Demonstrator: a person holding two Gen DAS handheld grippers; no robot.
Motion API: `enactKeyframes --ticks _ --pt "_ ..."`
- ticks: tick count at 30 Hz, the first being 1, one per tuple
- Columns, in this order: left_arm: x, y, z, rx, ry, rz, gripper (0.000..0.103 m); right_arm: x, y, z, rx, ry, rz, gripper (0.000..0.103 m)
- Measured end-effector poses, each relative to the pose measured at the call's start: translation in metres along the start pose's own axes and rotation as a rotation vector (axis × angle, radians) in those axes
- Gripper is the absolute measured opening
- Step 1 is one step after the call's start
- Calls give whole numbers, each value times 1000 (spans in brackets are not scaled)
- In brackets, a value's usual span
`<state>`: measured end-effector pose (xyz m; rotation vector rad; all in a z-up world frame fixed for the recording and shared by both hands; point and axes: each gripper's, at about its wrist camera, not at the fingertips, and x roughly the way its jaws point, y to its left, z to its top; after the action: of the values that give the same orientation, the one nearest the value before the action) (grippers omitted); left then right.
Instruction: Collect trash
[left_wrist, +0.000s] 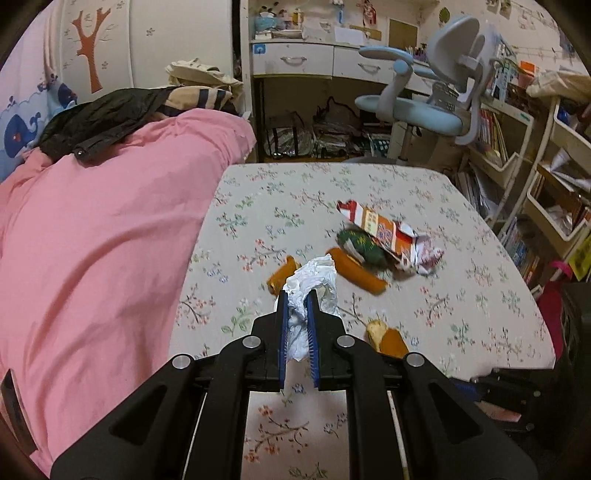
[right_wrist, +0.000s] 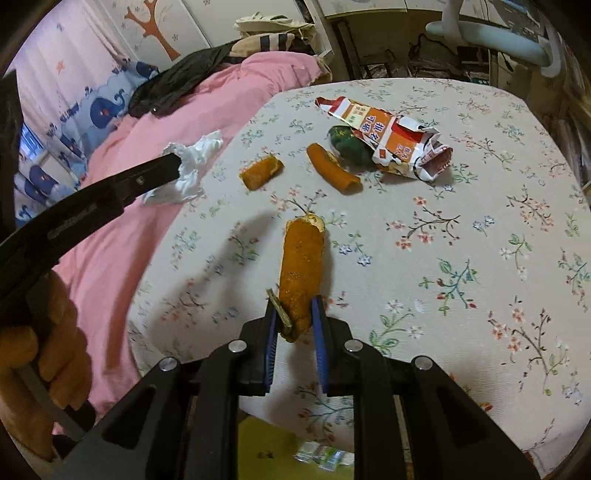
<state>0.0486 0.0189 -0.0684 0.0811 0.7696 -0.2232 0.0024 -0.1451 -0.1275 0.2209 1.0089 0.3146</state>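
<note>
My left gripper is shut on a crumpled white tissue and holds it above the floral tablecloth; the right wrist view shows the same tissue and left gripper over the table's left edge. My right gripper is shut on the near end of a long orange peel, lifted off the cloth. Two more orange peel pieces lie further back. A torn orange-and-white snack wrapper lies beyond them, partly over a dark green wrapper.
A bed with a pink quilt runs along the table's left side, with dark clothes on it. A blue desk chair and a desk stand behind the table. Shelves of books stand on the right.
</note>
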Motion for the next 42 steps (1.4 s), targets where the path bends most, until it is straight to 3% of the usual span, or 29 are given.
enactKeyframes --ticks 8,11,12,13,19,32,42 --pt "31 -11 -14 46 109 -19 10 8 -5 -2 -8 19 -39 22" --pt "39 -10 -16 30 142 -51 19 9 -5 0 -6 13 -41 39" --pt "41 -9 -16 23 147 -50 26 8 -5 0 -7 9 -41 42" --pt "42 -8 -17 20 145 -42 34 6 -4 0 -10 6 -40 42" --pt "43 -9 -16 32 135 -19 49 8 -1 0 -27 -2 -45 45" --pt "44 -14 -16 53 138 -33 60 14 0 2 -58 -16 -91 46" --pt "51 8 -15 -44 170 -62 65 15 -3 3 -58 -21 -106 45"
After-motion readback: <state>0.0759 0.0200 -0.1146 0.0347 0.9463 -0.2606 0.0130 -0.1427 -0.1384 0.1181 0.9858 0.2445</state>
